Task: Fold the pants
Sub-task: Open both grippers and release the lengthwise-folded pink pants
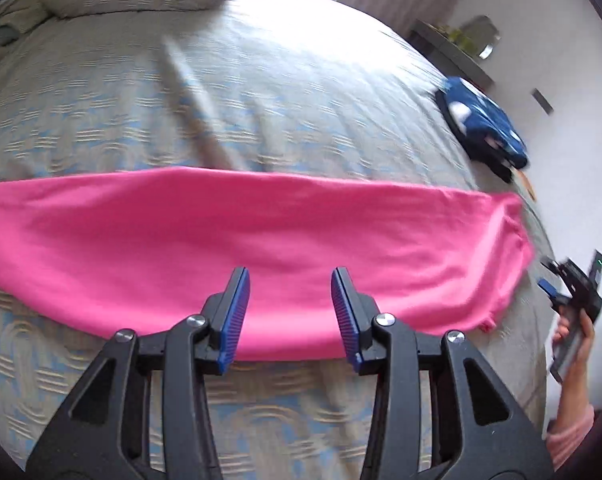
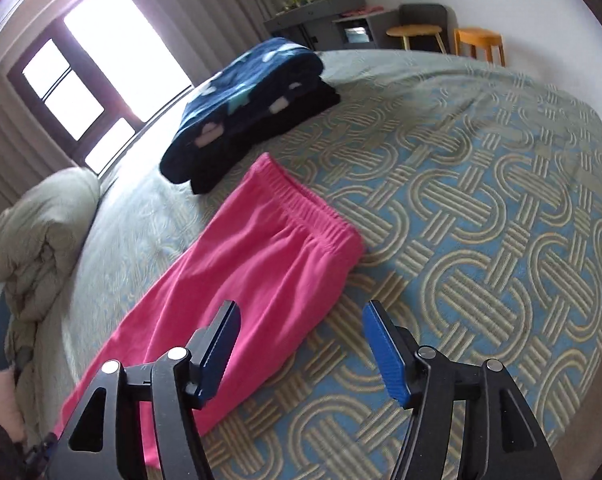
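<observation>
Pink pants lie flat on the bed, folded lengthwise, as a long band across the left wrist view. In the right wrist view the pants run from lower left up to their elastic waistband. My left gripper is open and empty, above the near edge of the pants. My right gripper is open and empty, hovering over the near edge of the pants below the waistband. The right gripper also shows at the right edge of the left wrist view, held by a hand.
The bed has a blue and beige patterned cover. A folded dark blue blanket lies beyond the waistband; it also shows in the left wrist view. A rolled beige duvet sits at the bed's head. A desk and stools stand by the wall.
</observation>
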Demonstrator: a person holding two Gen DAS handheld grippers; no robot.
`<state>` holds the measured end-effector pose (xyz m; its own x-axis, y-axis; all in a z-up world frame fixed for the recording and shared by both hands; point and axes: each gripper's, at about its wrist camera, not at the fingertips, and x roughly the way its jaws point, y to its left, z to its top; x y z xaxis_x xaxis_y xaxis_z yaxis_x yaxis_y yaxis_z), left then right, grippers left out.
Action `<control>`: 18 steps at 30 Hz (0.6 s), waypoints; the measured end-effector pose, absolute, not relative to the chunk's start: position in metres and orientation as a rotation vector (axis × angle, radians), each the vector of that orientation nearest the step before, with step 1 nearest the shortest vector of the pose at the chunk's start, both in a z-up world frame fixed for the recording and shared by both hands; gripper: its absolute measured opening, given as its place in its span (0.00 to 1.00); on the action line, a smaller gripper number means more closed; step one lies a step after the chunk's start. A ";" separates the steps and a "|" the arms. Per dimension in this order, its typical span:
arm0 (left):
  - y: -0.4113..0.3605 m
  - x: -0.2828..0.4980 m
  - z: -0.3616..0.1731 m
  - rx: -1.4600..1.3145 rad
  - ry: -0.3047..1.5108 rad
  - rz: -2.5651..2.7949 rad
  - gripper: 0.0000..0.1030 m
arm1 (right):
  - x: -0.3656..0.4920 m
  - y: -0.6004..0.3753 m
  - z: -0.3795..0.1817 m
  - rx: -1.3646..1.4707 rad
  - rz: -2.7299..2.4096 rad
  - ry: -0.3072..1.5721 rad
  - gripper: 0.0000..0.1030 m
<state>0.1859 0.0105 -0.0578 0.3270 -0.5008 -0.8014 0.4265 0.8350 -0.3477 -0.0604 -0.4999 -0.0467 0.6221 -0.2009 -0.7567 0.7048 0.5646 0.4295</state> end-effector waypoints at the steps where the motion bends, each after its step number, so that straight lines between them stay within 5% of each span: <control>1: -0.017 0.173 -0.059 -0.055 1.096 -0.681 0.42 | -0.059 -0.509 -0.053 0.867 -0.593 0.714 0.63; 7: -0.152 0.103 -0.073 0.111 1.180 -0.960 0.42 | -0.036 -0.549 -0.085 1.036 -0.463 0.722 0.67; 8: -0.166 0.098 -0.077 0.108 1.197 -0.971 0.42 | -0.032 -0.550 -0.084 1.014 -0.444 0.709 0.55; 10: -0.190 0.091 -0.086 0.100 1.244 -0.977 0.42 | -0.024 -0.548 -0.075 0.892 -0.451 0.725 0.10; 18: -0.226 0.076 -0.095 0.128 1.263 -0.964 0.43 | -0.052 -0.558 -0.078 0.787 -0.406 0.781 0.14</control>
<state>0.0759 -0.2264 -0.0952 -0.0168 -0.5396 -0.8418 0.6695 0.6192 -0.4103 -0.0520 -0.5578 -0.0776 0.6556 -0.0454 -0.7537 0.5914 0.6515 0.4752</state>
